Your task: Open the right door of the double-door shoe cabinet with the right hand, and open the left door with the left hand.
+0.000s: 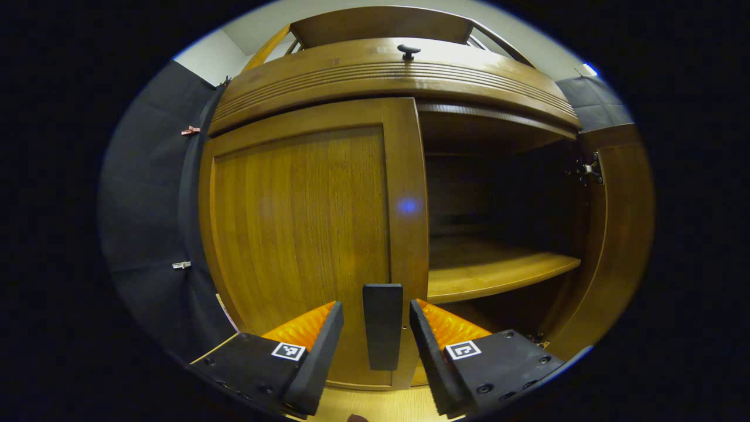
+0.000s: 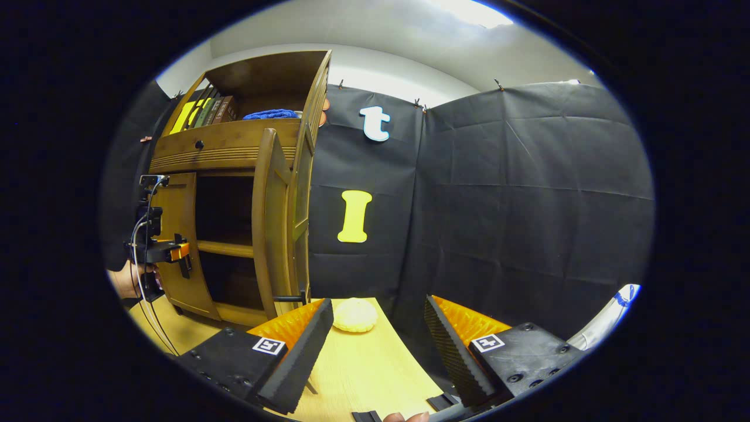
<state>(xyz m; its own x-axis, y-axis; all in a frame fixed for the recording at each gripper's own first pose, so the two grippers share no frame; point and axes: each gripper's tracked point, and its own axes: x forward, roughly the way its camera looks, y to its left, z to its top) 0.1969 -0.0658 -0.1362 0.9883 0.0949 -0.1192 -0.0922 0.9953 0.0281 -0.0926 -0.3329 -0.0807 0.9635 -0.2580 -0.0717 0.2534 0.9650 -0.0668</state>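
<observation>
The wooden shoe cabinet (image 1: pixel 387 76) stands close in the left gripper view. Its left door (image 1: pixel 299 234) is closed and carries an upright black handle (image 1: pixel 382 325) near its inner edge. My left gripper (image 1: pixel 376 308) is open, one finger on each side of that handle, neither touching it. The right door (image 1: pixel 624 234) is swung wide open, showing a dark interior and a shelf (image 1: pixel 498 269). In the right gripper view the cabinet (image 2: pixel 228 152) stands far left, its open right door (image 2: pixel 265 223) edge-on. My right gripper (image 2: pixel 378 305) is open, holds nothing, and is well away from the cabinet.
The left gripper (image 2: pixel 167 252), held by a hand (image 2: pixel 126 278), is at the left door (image 2: pixel 176 246). A round yellow object (image 2: pixel 354 315) lies on the wooden table (image 2: pixel 363 363) near the open door. Books and a blue cloth sit on the upper shelf. Black cloth walls stand behind.
</observation>
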